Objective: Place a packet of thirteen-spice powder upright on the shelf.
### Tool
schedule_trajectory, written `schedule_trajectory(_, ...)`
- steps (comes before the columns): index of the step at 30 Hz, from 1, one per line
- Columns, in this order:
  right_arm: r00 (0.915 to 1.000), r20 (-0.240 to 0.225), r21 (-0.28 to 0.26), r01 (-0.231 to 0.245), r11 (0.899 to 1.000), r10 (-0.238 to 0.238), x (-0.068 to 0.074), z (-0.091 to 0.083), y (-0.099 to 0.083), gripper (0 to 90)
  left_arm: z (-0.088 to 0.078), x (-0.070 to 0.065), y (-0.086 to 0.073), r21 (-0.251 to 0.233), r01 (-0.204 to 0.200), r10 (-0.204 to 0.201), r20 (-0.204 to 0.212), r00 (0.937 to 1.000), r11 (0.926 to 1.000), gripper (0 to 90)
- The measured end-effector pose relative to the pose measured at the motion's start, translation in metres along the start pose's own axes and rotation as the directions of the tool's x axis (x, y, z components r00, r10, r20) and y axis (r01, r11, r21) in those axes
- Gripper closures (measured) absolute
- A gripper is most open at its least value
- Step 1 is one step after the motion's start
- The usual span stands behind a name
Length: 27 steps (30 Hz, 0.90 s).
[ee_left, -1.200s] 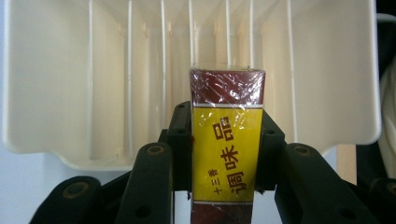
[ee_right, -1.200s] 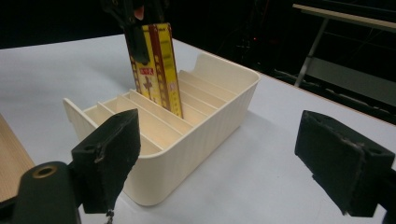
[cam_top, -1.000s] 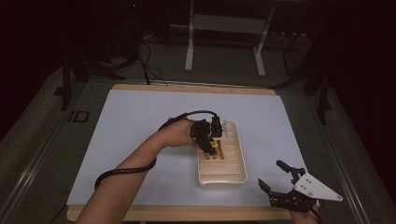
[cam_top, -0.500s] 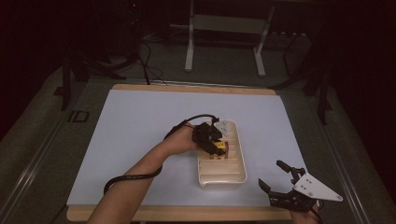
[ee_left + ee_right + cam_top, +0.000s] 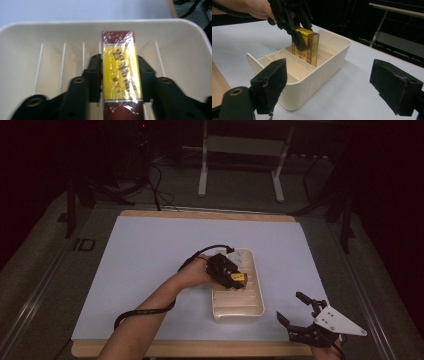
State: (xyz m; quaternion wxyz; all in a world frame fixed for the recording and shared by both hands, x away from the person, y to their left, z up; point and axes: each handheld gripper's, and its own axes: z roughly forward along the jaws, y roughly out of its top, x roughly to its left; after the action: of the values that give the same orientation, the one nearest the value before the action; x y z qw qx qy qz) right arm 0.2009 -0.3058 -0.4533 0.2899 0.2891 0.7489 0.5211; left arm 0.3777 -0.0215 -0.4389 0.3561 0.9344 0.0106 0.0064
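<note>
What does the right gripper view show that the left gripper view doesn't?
Right gripper view: the hand driving the left gripper, and the box standing upright between dividers, seen from the side. Left gripper view: the box's yellow face head-on, with the jaws, which have just been opening, close on either side. Shared: the cream tray and the yellow-and-red box.

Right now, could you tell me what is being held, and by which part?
Left gripper, jaws just opening, loosely flanks the yellow pack by its sides, in the tray; right gripper holds nothing.
</note>
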Motion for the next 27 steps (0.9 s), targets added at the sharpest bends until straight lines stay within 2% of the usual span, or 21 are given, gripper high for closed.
schedule_trajectory(4,1.0000,0.001,0.002,-0.004,1.000,0.004,0.000,0.000,0.000,14.4,-0.011,0.000,0.002,-0.025,0.009,-0.009,-0.011,0.9999,0.9996,58.4)
schedule_trajectory(5,1.0000,0.000,0.002,-0.005,1.000,0.005,0.000,0.000,0.000,14.5,-0.014,0.000,0.002,-0.033,0.015,-0.015,-0.021,0.9997,0.9993,57.4)
schedule_trajectory(6,1.0000,0.000,0.002,-0.005,1.000,0.005,0.000,0.000,0.000,14.5,-0.017,0.001,0.002,-0.034,0.023,-0.024,-0.024,0.9994,0.9991,52.4)
schedule_trajectory(8,1.0000,0.000,0.001,-0.003,1.000,0.003,0.000,0.000,0.000,14.5,-0.022,0.002,0.002,-0.040,0.034,-0.035,-0.025,0.9991,0.9986,51.6)
schedule_trajectory(11,1.0000,0.001,0.000,-0.001,1.000,0.001,0.000,0.000,0.000,14.5,-0.030,0.001,0.001,-0.065,0.048,-0.051,-0.041,0.9979,0.9967,38.8)
schedule_trajectory(12,1.0000,0.001,0.001,-0.002,1.000,0.002,0.000,0.000,0.000,14.4,-0.032,0.000,0.001,-0.074,0.058,-0.061,-0.039,0.9974,0.9956,37.0)
schedule_trajectory(13,1.0000,0.001,0.001,-0.004,1.000,0.004,0.000,0.001,0.000,14.5,-0.034,0.000,0.000,-0.079,0.078,-0.082,-0.043,0.9957,0.9938,31.4)
schedule_trajectory(14,1.0000,0.001,0.004,-0.006,1.000,0.006,0.000,0.001,0.000,14.5,-0.036,0.001,0.000,-0.069,0.091,-0.093,-0.037,0.9950,0.9935,26.7)
schedule_trajectory(15,1.0000,0.001,0.004,-0.006,1.000,0.006,0.000,0.001,0.000,14.4,-0.036,0.000,0.000,-0.066,0.113,-0.116,-0.054,0.9918,0.9914,17.5)
schedule_trajectory(16,1.0000,0.002,0.004,-0.006,1.000,0.006,0.000,0.001,0.000,14.5,-0.037,0.000,0.000,-0.055,0.121,-0.124,-0.040,0.9915,0.9911,11.8)
schedule_trajectory(18,1.0000,0.002,0.004,-0.006,1.000,0.006,0.000,0.001,0.000,14.5,-0.039,-0.002,-0.002,-0.050,0.107,-0.110,-0.060,0.9921,0.9930,10.8)
schedule_trajectory(20,1.0000,0.002,0.001,-0.003,1.000,0.003,0.000,0.001,0.000,14.5,-0.041,-0.001,-0.003,-0.044,0.122,-0.124,-0.044,0.9913,0.9915,2.9)
schedule_trajectory(23,1.0000,0.002,0.005,-0.006,1.000,0.006,0.000,0.001,0.000,14.5,-0.046,-0.003,-0.006,-0.066,0.150,-0.154,-0.064,0.9860,0.9865,0.7)
schedule_trajectory(24,1.0000,0.001,0.004,-0.007,1.000,0.007,0.000,0.001,0.000,14.5,-0.050,-0.002,-0.007,-0.080,0.169,-0.175,-0.065,0.9825,0.9823,0.7)
schedule_trajectory(26,1.0000,0.003,0.004,-0.008,1.000,0.008,0.000,0.001,0.000,14.5,-0.056,-0.002,-0.009,-0.104,0.179,-0.187,-0.076,0.9794,0.9784,0.7)
schedule_trajectory(27,1.0000,0.003,0.004,-0.008,1.000,0.008,0.000,0.001,-0.001,14.5,-0.060,-0.002,-0.010,-0.111,0.190,-0.201,-0.092,0.9753,0.9755,0.7)
